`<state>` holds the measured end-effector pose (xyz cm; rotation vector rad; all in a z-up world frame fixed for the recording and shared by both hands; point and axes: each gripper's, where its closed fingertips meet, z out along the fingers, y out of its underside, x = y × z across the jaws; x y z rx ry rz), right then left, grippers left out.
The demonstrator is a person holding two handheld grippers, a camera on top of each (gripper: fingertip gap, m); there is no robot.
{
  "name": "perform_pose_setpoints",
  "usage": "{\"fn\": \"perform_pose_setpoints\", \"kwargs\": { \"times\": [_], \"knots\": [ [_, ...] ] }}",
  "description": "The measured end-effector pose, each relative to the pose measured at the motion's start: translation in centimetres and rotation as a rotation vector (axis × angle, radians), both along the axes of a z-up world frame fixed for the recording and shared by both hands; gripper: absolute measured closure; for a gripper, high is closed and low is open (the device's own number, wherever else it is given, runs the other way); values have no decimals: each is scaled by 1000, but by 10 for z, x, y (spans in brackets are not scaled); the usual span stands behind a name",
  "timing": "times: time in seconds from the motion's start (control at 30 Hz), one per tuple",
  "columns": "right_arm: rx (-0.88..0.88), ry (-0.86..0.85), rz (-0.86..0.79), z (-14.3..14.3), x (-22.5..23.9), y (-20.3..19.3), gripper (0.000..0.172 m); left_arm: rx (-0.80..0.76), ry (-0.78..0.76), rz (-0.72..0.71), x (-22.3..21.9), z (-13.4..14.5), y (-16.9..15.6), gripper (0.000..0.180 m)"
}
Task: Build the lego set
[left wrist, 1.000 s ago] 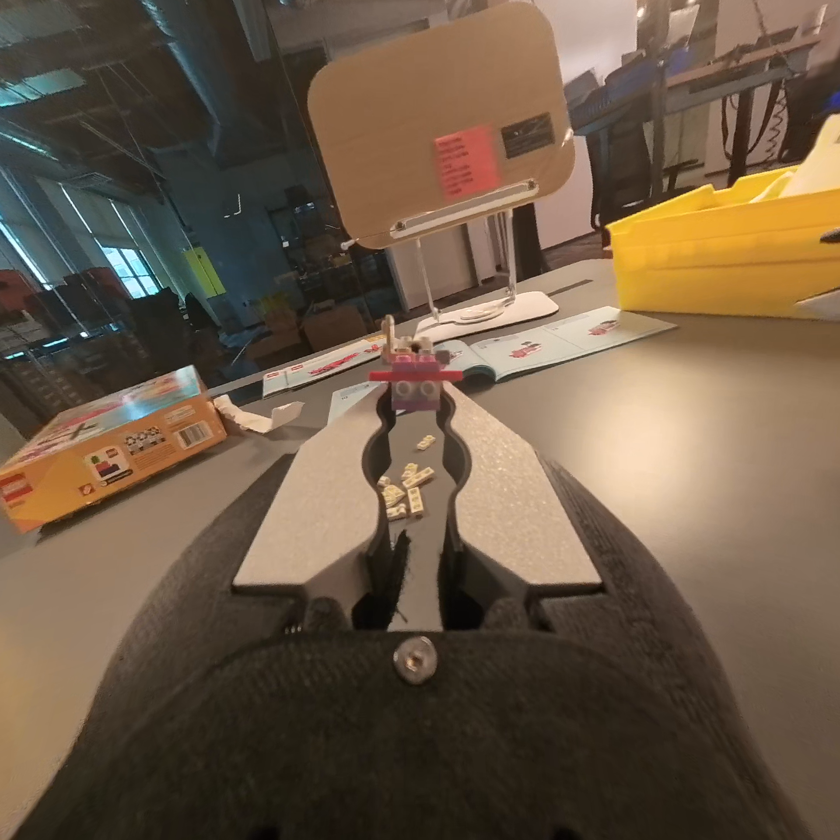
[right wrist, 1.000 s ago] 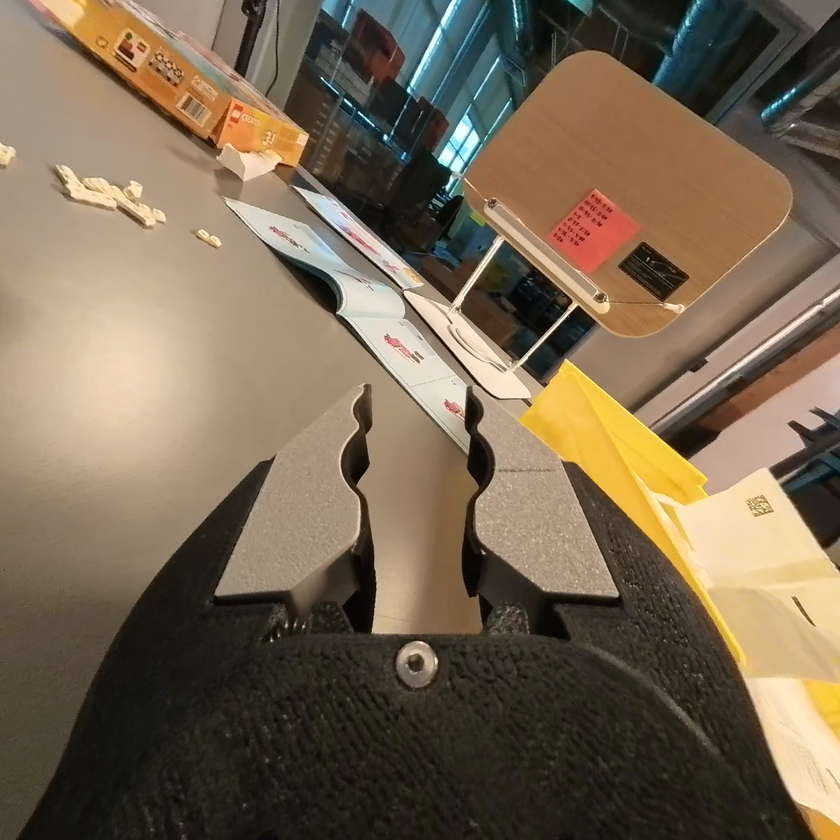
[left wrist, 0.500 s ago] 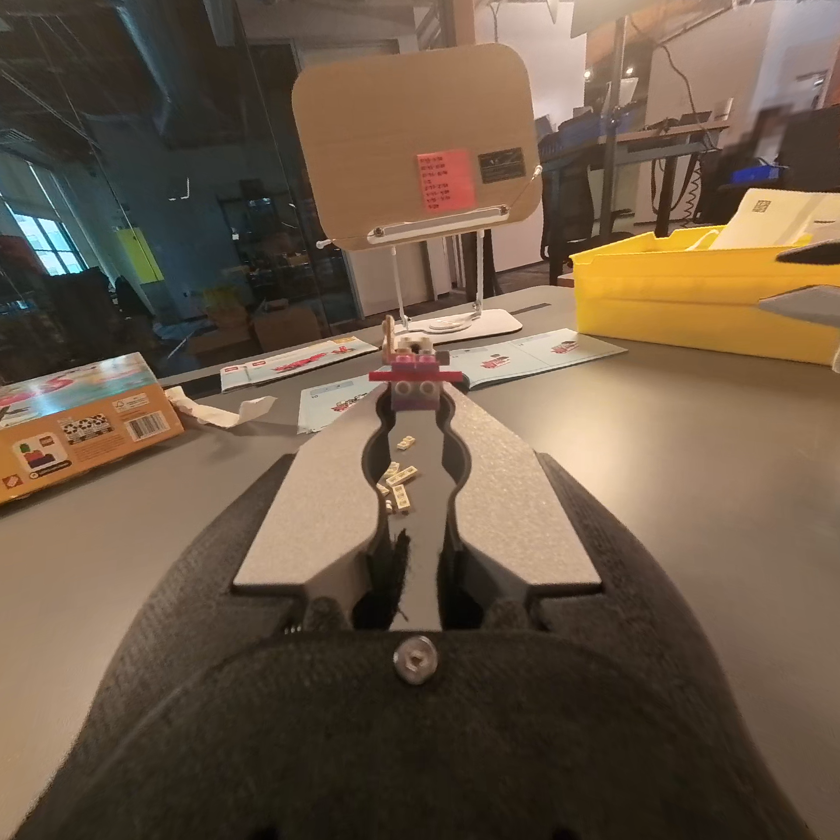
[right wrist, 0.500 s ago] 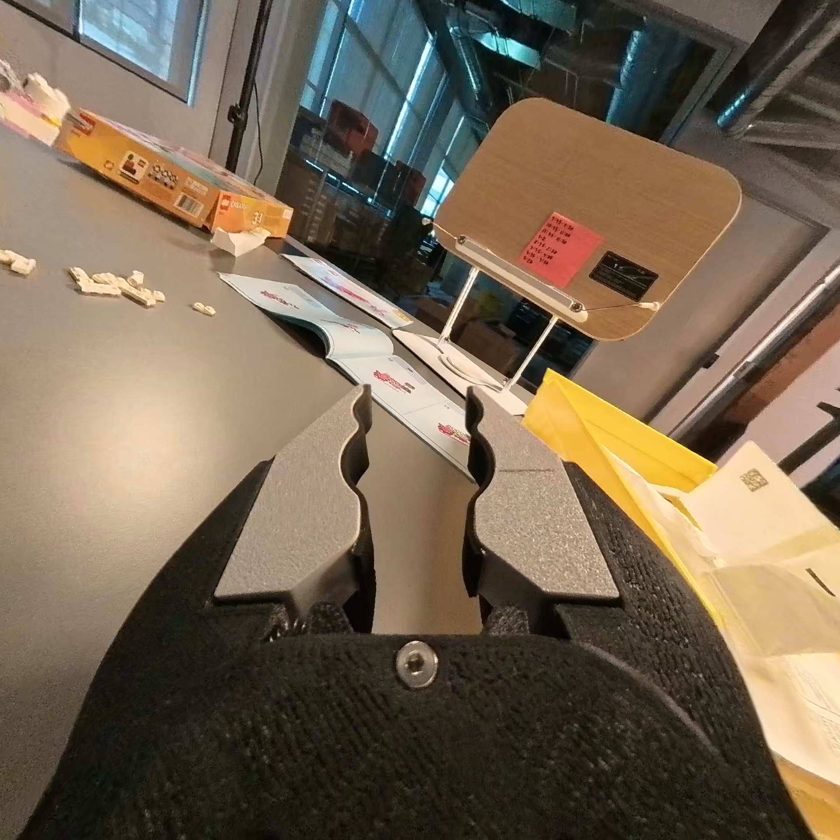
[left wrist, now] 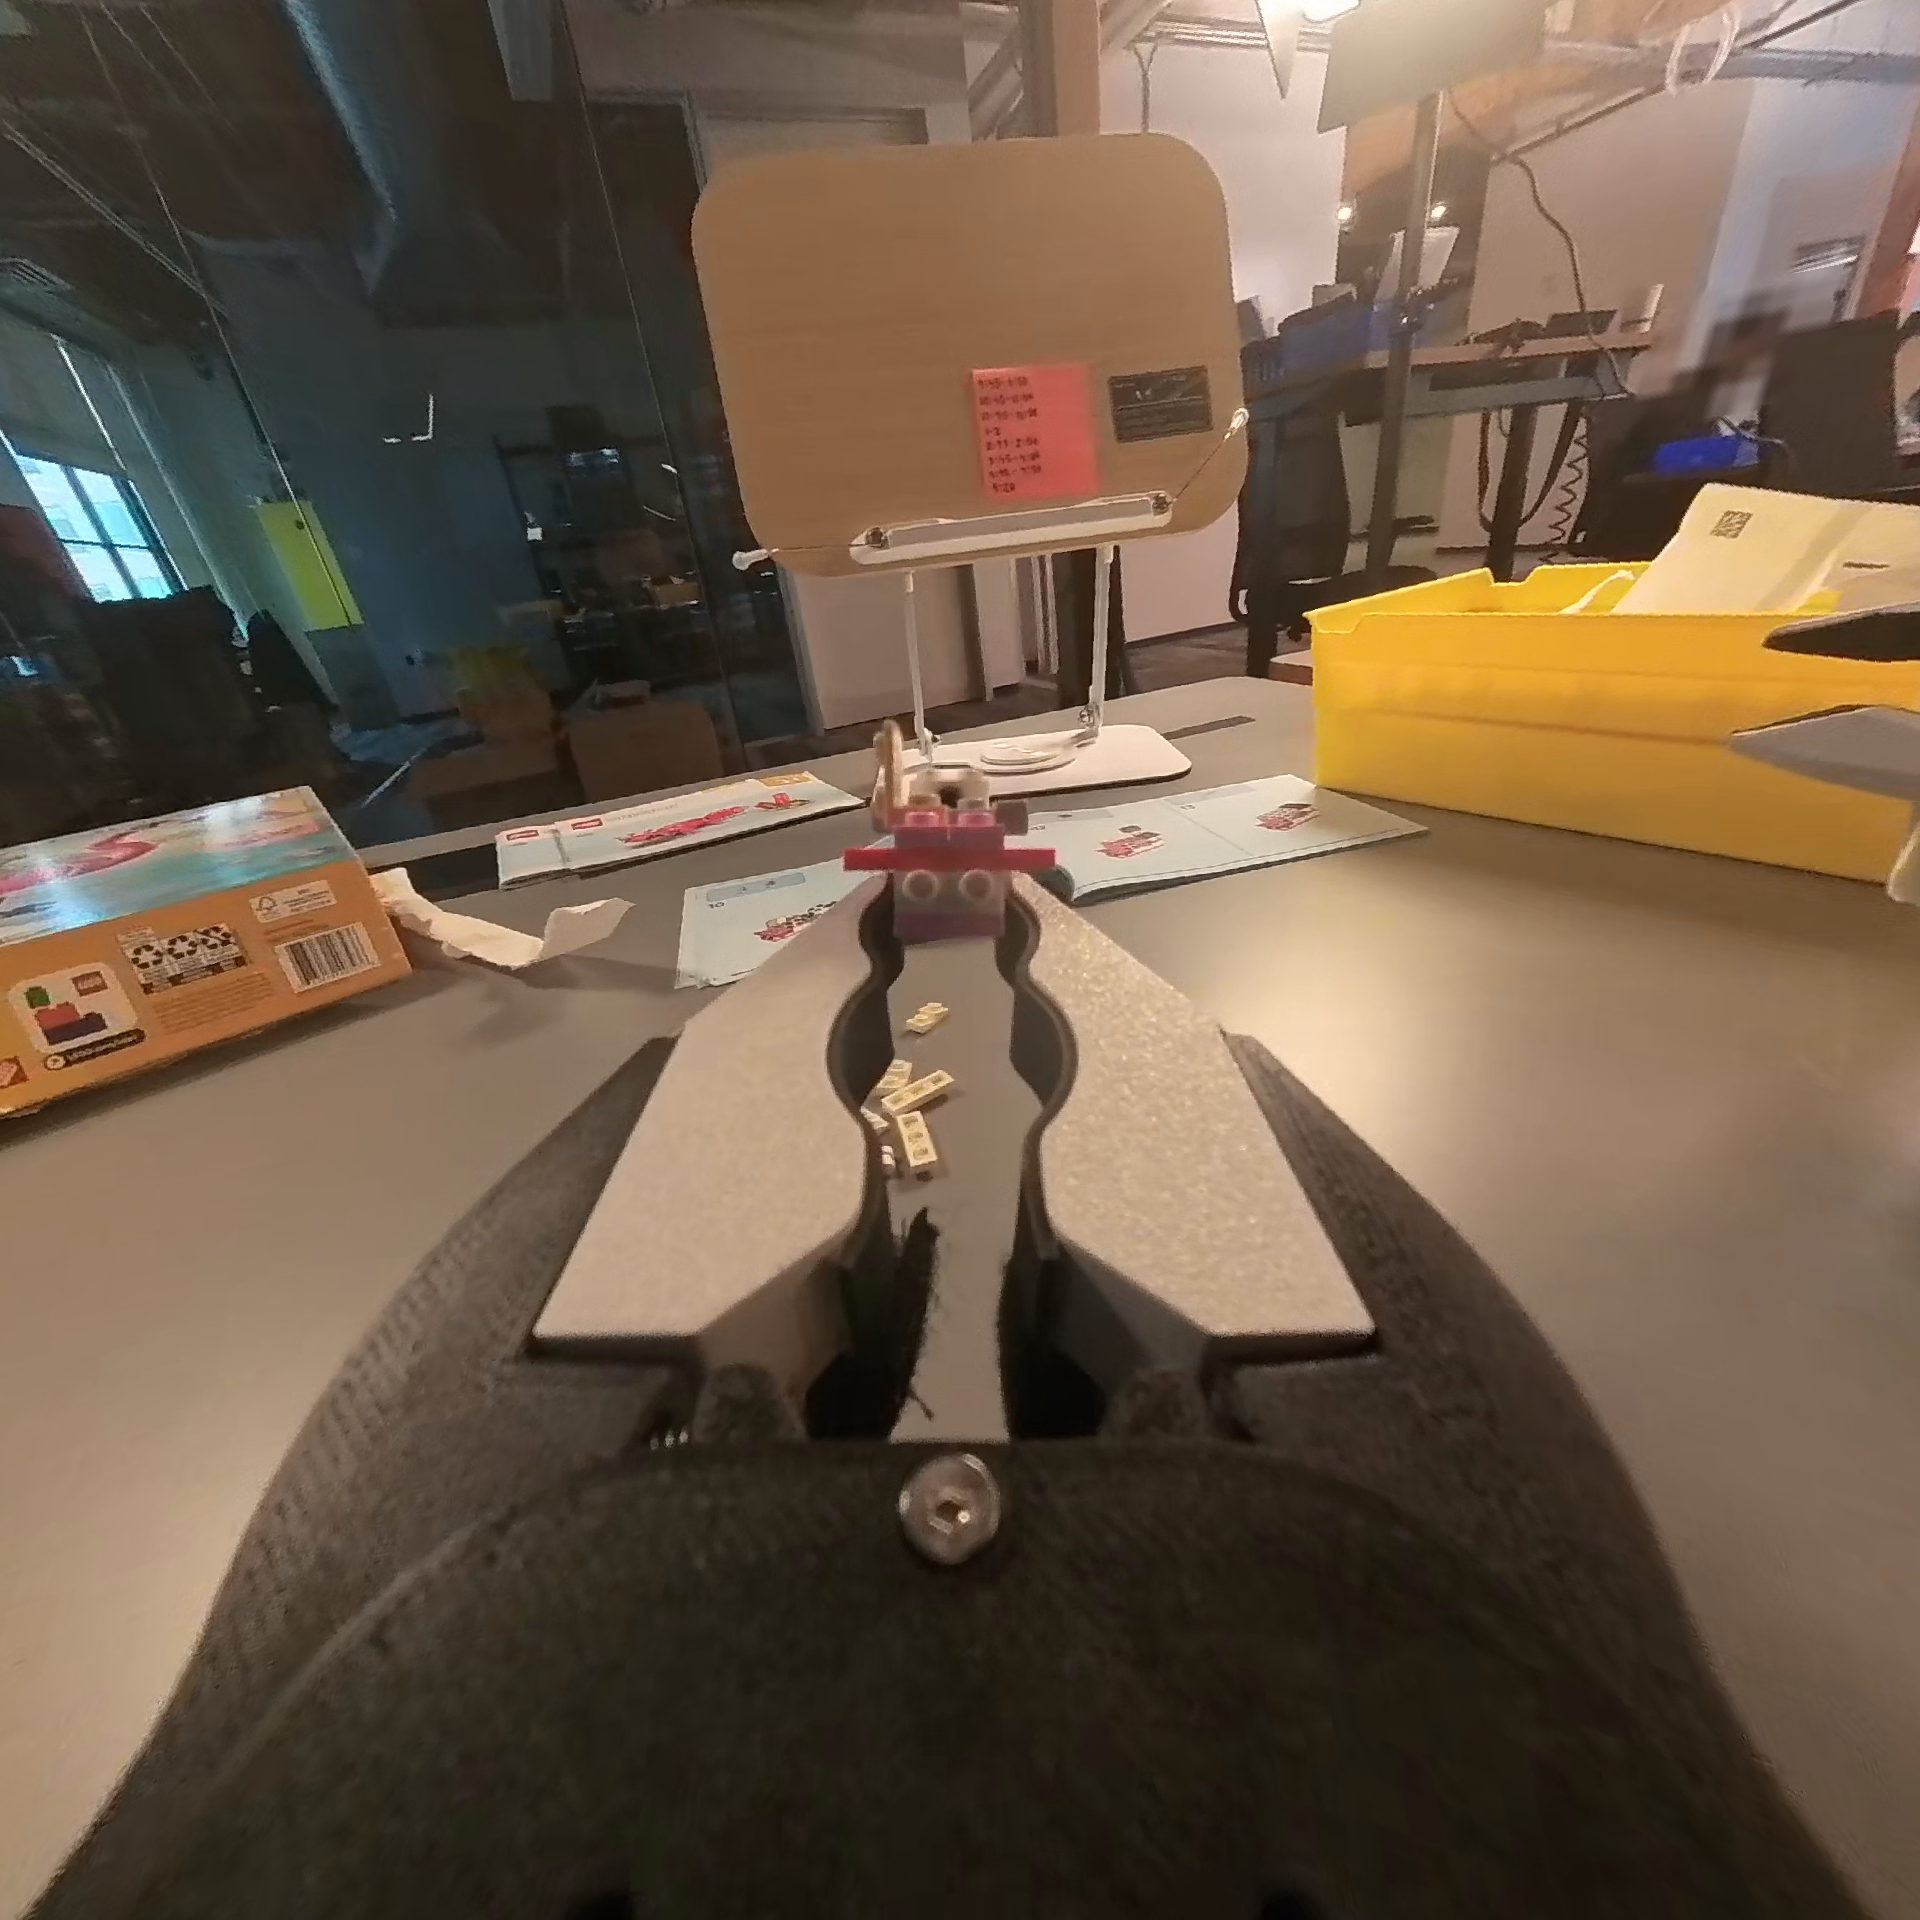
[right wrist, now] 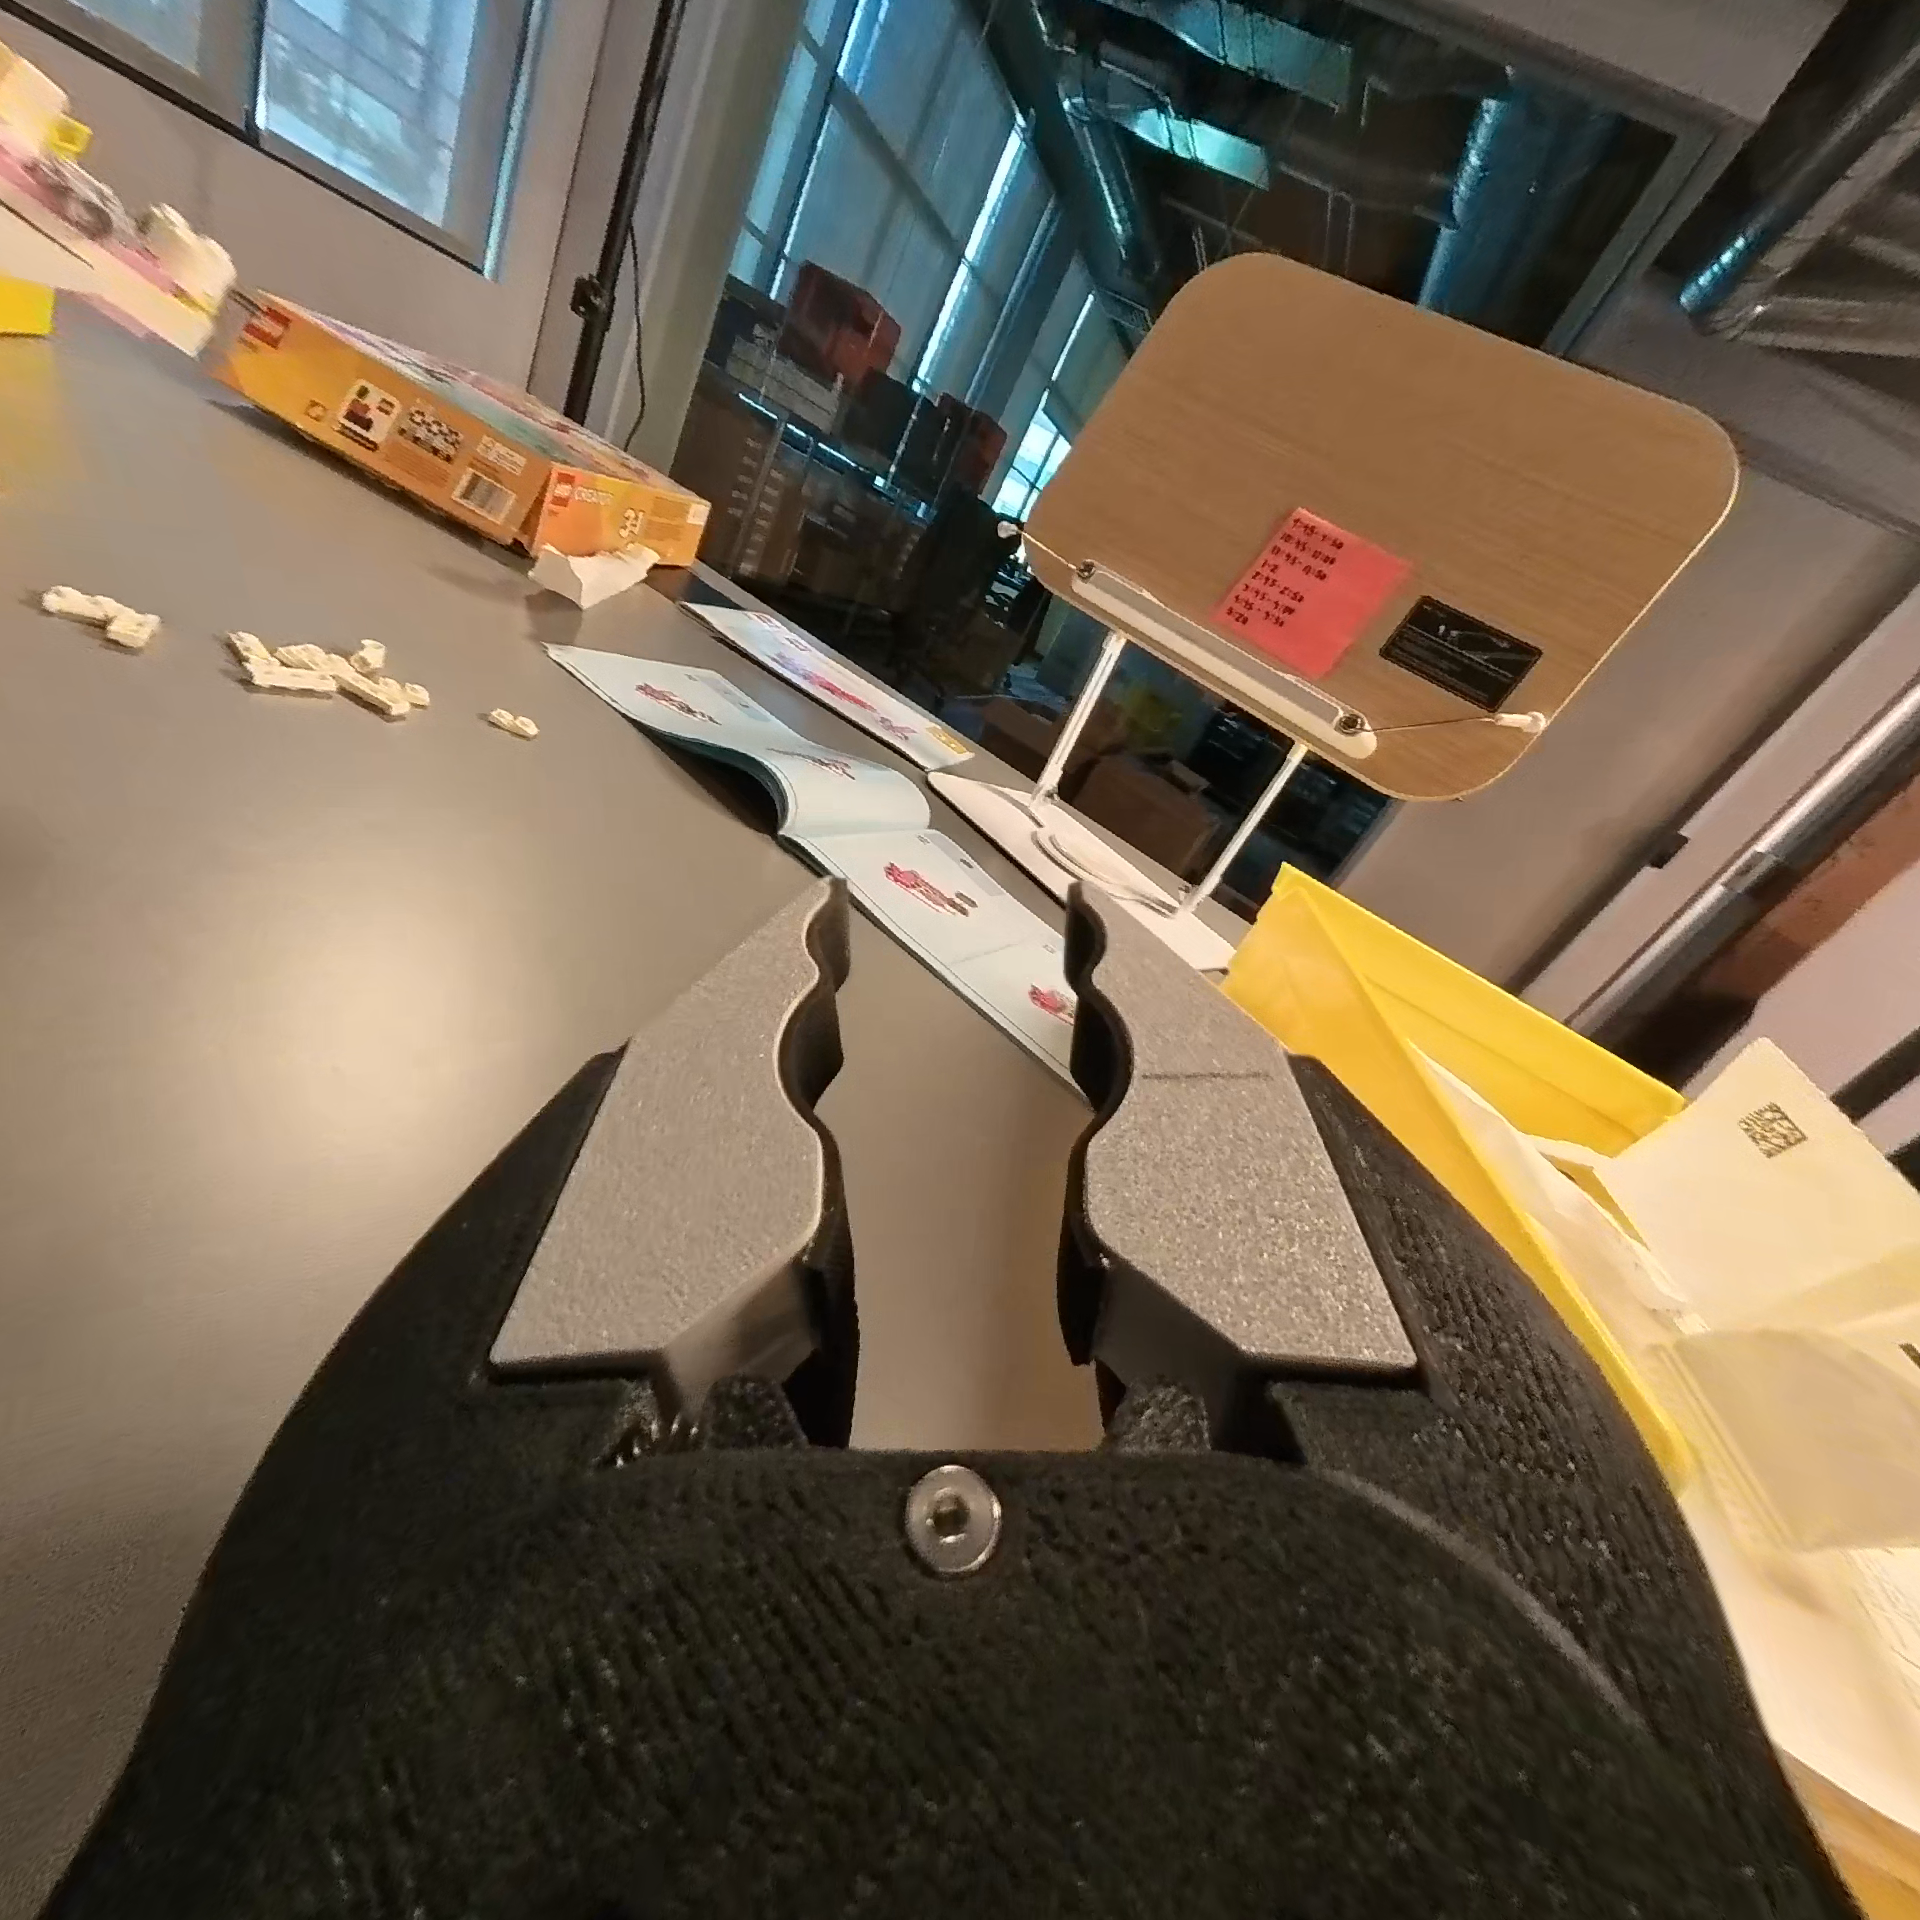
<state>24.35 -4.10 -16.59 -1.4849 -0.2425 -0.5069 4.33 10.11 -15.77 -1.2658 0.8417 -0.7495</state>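
Observation:
My left gripper (left wrist: 948, 914) is shut on a small brick model (left wrist: 948, 883), purple and grey at the base with a red plate and tan and white parts on top, held above the grey table (left wrist: 1455, 1091). Several loose cream bricks (left wrist: 914, 1101) lie on the table below it; they also show in the right wrist view (right wrist: 322, 665). My right gripper (right wrist: 956, 925) is open and empty, above the table next to a yellow bin (right wrist: 1403, 1029). Its fingertips show at the right edge of the left wrist view (left wrist: 1839, 696).
An open instruction booklet (left wrist: 1226, 842) and other booklets (left wrist: 665, 831) lie ahead, before a wooden book stand (left wrist: 966, 353). An orange toy box (left wrist: 177, 956) and torn paper (left wrist: 499, 935) lie at the left. The yellow bin (left wrist: 1579, 727) holds paper bags (right wrist: 1714, 1247). About 25 cm separates my left fingertips from my right.
Both views have swung and levelled; the book stand and yellow bin sit differently in frame. The left gripper keeps its hold on the model. The right gripper stays open.

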Motion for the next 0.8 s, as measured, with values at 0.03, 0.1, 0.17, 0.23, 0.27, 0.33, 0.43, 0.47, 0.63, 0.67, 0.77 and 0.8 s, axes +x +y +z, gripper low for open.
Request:
{"fn": "perform_pose_setpoints", "kwargs": {
  "times": [0.03, 0.1, 0.17, 0.23, 0.27, 0.33, 0.43, 0.47, 0.63, 0.67, 0.77, 0.8],
  "knots": [
    [1, 1, 18, 0, -3, 0, 132, 1, 2, 2, 0, 0, 0, 166],
    [6, 8, 63, 1, -10, 0, 132, 2, -1, 5, 0, 0, 0, 166],
    [7, 18, 92, 1, -14, 0, 132, 1, -6, 4, -1, 1, 0, 166],
    [13, 28, 112, 2, -16, 0, 132, 12, -13, 15, -2, 2, 0, 166],
    [18, 34, 120, 3, -17, -1, 132, 16, -12, 19, -2, 2, 0, 166],
    [28, 45, 141, 5, -20, -1, 131, 12, -7, 22, -2, 1, 1, 166],
    [40, 49, 162, 7, -23, 0, 129, 11, -13, 21, -2, 2, 4, 166],
    [42, 46, 165, 7, -24, 0, 129, 3, -14, 23, -2, 2, 6, 165],
    [40, 25, 165, 6, -25, 3, 129, -27, -83, 45, -9, 7, 15, 166],
    [36, 28, 161, 6, -24, 3, 129, -39, -101, 49, -11, 8, 17, 166],
    [36, 38, 141, 6, -19, 3, 130, -52, -132, 49, -15, 11, 19, 166],
    [38, 40, 136, 6, -18, 3, 130, -53, -132, 52, -15, 10, 19, 166]
  ]
}}
